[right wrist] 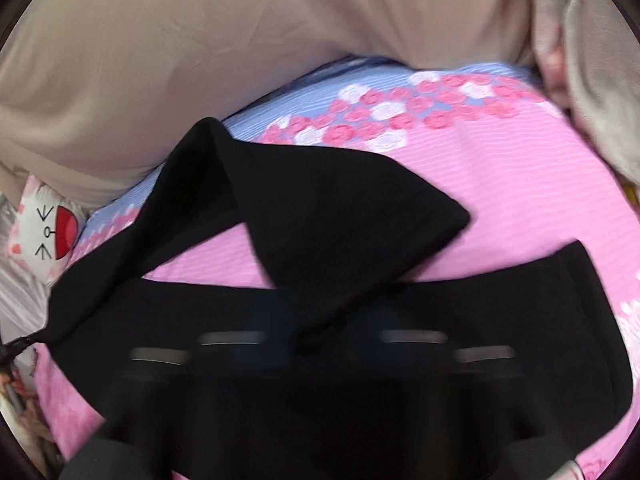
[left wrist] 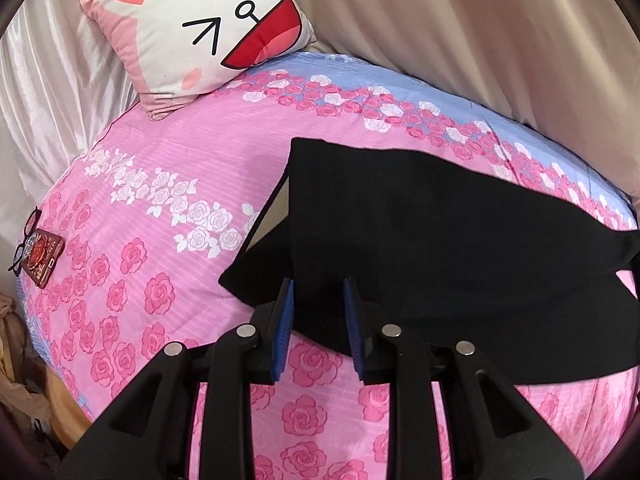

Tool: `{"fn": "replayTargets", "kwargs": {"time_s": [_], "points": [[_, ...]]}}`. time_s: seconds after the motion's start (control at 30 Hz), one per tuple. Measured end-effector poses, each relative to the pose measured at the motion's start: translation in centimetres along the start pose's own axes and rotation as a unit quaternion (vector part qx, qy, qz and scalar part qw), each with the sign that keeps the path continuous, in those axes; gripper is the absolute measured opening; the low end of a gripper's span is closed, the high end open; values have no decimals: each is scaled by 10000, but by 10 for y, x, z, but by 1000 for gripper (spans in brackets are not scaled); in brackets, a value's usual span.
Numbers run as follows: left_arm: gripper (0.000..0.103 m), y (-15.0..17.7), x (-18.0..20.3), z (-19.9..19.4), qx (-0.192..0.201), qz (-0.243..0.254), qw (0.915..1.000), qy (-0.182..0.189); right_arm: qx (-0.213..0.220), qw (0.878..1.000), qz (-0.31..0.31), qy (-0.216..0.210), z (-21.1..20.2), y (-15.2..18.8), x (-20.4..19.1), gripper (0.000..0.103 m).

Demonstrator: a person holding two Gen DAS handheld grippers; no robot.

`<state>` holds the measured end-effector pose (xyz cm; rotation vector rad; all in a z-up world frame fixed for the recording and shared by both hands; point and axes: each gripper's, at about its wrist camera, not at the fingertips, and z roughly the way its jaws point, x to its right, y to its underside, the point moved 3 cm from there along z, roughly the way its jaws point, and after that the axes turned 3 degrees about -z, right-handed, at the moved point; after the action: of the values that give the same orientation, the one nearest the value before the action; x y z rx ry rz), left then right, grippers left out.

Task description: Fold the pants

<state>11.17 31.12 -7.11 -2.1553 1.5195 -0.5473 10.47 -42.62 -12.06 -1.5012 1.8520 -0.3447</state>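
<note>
Black pants (left wrist: 460, 248) lie partly folded on the pink rose bedsheet (left wrist: 140, 240). My left gripper (left wrist: 318, 300) sits at their near left edge. Black cloth fills the narrow gap between its blue pads (left wrist: 285, 320), and a taut fold rises from them. The cloth draws to a pinched point at the far right edge of the left wrist view. In the blurred right wrist view, a flap of the pants (right wrist: 320, 220) tapers down into my right gripper (right wrist: 310, 346), which looks shut on it. The fingers themselves are smeared and dark against more black cloth below.
A cat-face pillow (left wrist: 192, 32) leans at the head of the bed and also shows small in the right wrist view (right wrist: 48, 236). Glasses (left wrist: 24, 240) and a red phone (left wrist: 42, 260) lie near the bed's left edge. Beige satin fabric (left wrist: 480, 20) hangs behind the bed.
</note>
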Motion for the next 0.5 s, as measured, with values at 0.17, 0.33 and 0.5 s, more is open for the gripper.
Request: {"fn": "replayTargets", "kwargs": {"time_s": [0.17, 0.33, 0.5], "points": [[24, -17, -8, -20, 224, 52, 9997, 98, 927, 9954, -234, -115, -98, -30, -14, 7], [23, -27, -22, -33, 522, 190, 9975, -443, 1407, 9883, 74, 591, -188, -27, 41, 7], [23, -23, -45, -6, 283, -62, 9979, -574, -25, 9899, 470, 1341, -116, 28, 116, 20]]}}
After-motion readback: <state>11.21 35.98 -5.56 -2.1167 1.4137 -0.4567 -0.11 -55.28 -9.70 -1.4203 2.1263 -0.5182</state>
